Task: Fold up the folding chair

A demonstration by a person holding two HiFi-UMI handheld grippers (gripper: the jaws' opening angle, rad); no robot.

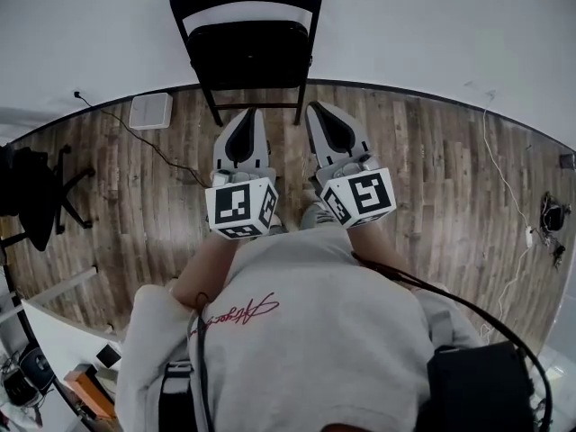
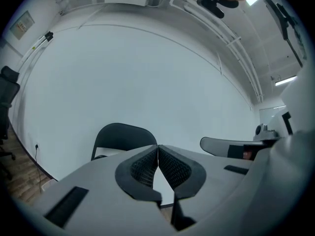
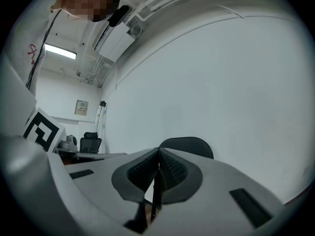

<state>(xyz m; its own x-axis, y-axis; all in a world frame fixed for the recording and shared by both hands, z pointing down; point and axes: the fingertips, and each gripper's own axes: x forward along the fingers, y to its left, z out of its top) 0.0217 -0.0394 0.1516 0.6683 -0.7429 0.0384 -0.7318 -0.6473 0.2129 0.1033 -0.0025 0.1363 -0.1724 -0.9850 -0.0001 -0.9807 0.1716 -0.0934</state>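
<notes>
A black folding chair (image 1: 245, 39) stands unfolded against the white wall at the top of the head view, its seat facing me. My left gripper (image 1: 245, 115) and right gripper (image 1: 317, 108) are held side by side in front of me, both pointing level at the chair and short of its front legs. Both are shut, with nothing between the jaws. In the left gripper view the chair's backrest (image 2: 123, 135) rises behind my shut left gripper (image 2: 158, 146). Behind my shut right gripper (image 3: 158, 150), the right gripper view shows the backrest (image 3: 189, 145) too.
A wooden floor (image 1: 432, 178) runs up to the white wall. A white box (image 1: 150, 112) with a black cable lies left of the chair. A black office chair (image 1: 31, 196) stands at the far left, and cables (image 1: 540, 223) trail at the right.
</notes>
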